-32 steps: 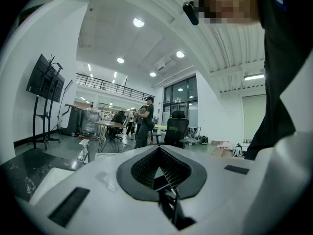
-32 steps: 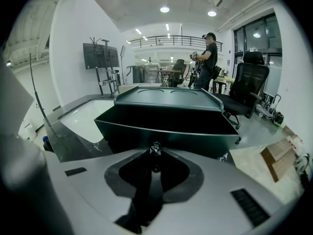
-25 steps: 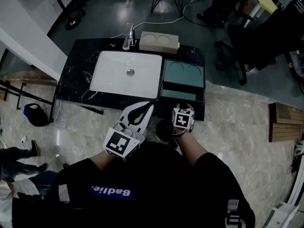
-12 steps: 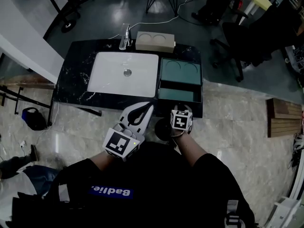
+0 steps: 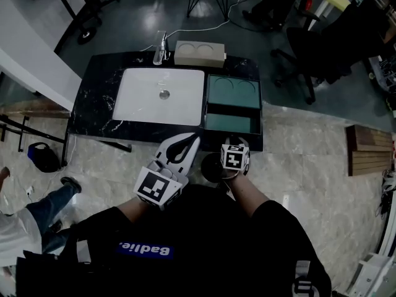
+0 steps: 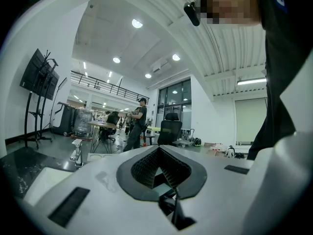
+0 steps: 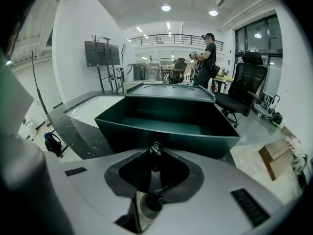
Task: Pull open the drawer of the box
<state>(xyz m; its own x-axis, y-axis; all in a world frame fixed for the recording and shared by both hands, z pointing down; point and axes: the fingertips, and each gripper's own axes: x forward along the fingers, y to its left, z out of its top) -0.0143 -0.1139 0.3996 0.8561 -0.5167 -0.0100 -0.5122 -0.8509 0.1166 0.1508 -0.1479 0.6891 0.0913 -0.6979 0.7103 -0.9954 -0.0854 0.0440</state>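
Observation:
A dark green box [image 5: 234,91] stands on the right of a black marble table [image 5: 93,101]. Its drawer [image 5: 228,123] is slid out toward me, and the right gripper view looks into its hollow [image 7: 166,124]. My right gripper [image 5: 233,141] is at the drawer's front, shut on the small knob [image 7: 155,149], which shows between the jaw tips [image 7: 155,153]. My left gripper [image 5: 189,140] hovers off the table's near edge, left of the drawer, jaws together on nothing [image 6: 159,156].
A white sink [image 5: 159,95] fills the table's middle, with a faucet [image 5: 159,48] and a beige block [image 5: 199,53] behind it. An office chair [image 5: 315,48] stands at the right, a wooden pallet [image 5: 371,150] lies on the floor, and a passer-by's leg [image 5: 46,206] shows at the left.
The drawer has come out slightly further with my right gripper on its knob. The left gripper has stayed put. A passer-by at the lower left has walked on.

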